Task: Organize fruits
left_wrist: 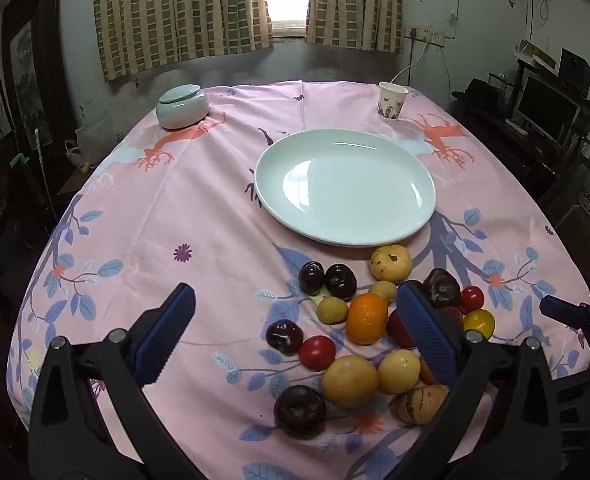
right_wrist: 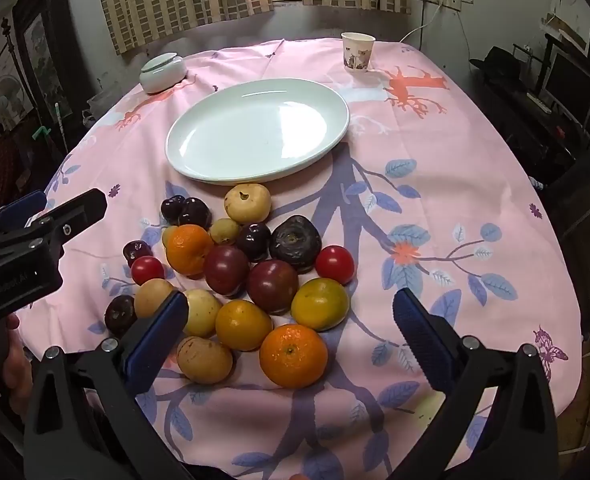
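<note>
Both your left gripper (left_wrist: 295, 328) and right gripper (right_wrist: 291, 322) gape empty; center the right over the nearest mandarin (right_wrist: 293, 356), clamp gently, then carry it to the white plate (right_wrist: 199, 160).

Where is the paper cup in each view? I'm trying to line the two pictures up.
Left wrist view: the paper cup stands at the far edge of the table, upper right of centre, beyond the plate.
Right wrist view: the paper cup stands near the top, right of centre, again beyond the plate.
Shared landmark: the empty white plate, just past the fruit pile in both.
</note>
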### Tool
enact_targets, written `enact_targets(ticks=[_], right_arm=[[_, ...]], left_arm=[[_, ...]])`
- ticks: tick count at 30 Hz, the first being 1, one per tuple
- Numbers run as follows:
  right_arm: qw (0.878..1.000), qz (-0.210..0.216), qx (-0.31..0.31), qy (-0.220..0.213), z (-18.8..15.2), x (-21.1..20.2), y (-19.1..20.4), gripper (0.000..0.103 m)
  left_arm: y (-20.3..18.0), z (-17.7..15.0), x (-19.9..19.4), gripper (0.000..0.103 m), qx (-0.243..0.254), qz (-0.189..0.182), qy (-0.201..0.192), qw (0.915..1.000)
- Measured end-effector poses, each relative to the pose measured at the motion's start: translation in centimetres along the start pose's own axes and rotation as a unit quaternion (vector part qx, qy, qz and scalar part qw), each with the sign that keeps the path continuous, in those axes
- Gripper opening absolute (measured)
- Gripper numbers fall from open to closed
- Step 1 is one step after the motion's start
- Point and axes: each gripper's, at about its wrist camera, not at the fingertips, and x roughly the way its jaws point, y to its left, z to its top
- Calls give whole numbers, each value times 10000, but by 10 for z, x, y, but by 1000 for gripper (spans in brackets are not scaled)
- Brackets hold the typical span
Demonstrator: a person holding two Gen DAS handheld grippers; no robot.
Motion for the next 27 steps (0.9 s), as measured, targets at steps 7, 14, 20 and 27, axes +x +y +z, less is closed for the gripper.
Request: enact_targets(ticks=[7,14,20,27], right_arm=[[10000,47,-8,14,-1,1,2,102],[10000,62,-4,7,-2,3,1,102],[10000,66,-1,29,0,2,2,102],[10000,74,15,38,0,1,2,102]], left_arm=[[-2,-2,-3,101,-9,8,-12,10000],[0,-1,0,101,-23,-30,50,10000],[0,0,1,101,-15,-27,74,10000],[0,0,1,101,-40,-26,83,10000]])
